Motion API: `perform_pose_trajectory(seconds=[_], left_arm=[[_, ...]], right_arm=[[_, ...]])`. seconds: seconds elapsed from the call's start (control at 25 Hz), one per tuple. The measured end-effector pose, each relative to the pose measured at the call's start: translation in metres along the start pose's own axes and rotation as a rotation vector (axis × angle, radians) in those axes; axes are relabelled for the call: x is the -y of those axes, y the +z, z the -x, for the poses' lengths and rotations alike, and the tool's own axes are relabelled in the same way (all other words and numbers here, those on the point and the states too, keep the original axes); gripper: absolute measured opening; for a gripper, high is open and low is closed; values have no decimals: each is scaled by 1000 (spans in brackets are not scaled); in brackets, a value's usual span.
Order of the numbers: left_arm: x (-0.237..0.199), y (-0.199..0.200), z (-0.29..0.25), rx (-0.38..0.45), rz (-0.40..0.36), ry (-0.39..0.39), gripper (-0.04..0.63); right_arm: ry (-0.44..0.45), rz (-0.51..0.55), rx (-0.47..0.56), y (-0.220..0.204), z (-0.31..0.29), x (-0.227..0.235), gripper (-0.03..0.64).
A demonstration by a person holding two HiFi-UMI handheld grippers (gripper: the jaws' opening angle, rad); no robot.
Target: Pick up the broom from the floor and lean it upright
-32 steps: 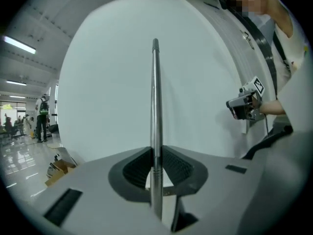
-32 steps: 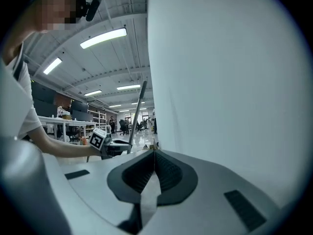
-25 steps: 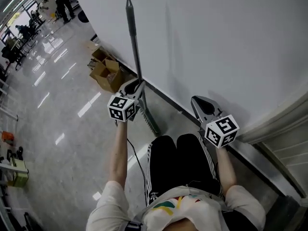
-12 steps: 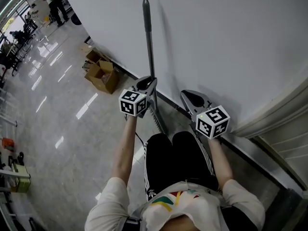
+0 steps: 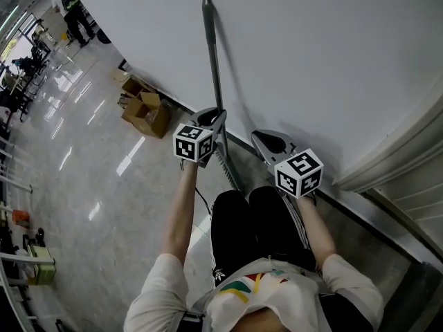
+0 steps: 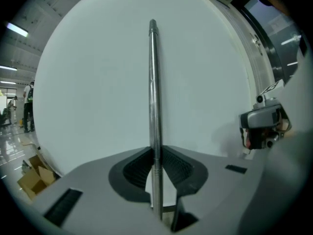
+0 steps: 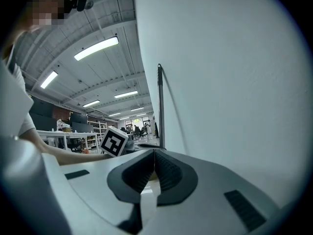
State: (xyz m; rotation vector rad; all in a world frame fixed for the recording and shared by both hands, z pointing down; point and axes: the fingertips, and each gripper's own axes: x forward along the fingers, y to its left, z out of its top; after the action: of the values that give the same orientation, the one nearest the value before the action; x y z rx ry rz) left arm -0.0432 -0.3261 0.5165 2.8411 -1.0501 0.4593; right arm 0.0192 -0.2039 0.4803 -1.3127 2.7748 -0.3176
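The broom stands nearly upright with its metal handle against the white wall and its brush head down at the wall's foot. My left gripper is shut on the handle at about its middle. In the left gripper view the handle runs straight up between the ribbed pads, which press on it. My right gripper hangs just right of the broom, shut and empty. In the right gripper view, the handle rises ahead beside the wall.
Open cardboard boxes lie on the glossy floor by the wall, left of the broom. A door frame stands at the right. My legs in black trousers are just below the grippers. People stand far off at the top left.
My left gripper has carried the broom to the right, closer to the right gripper and the wall. The handle now stands steeper. The right gripper has hardly moved.
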Motion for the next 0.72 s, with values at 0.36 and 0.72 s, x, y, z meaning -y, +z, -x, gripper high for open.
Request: perform_pose_trajectory(seconds=[0.36, 0.72], left_arm=[[-26, -10, 1, -13, -1, 159, 117], [-18, -2, 11, -18, -53, 109, 118]], right_arm=[[-8, -18, 9, -8, -2, 2, 12], [-19, -31, -6, -18, 4, 0, 12]])
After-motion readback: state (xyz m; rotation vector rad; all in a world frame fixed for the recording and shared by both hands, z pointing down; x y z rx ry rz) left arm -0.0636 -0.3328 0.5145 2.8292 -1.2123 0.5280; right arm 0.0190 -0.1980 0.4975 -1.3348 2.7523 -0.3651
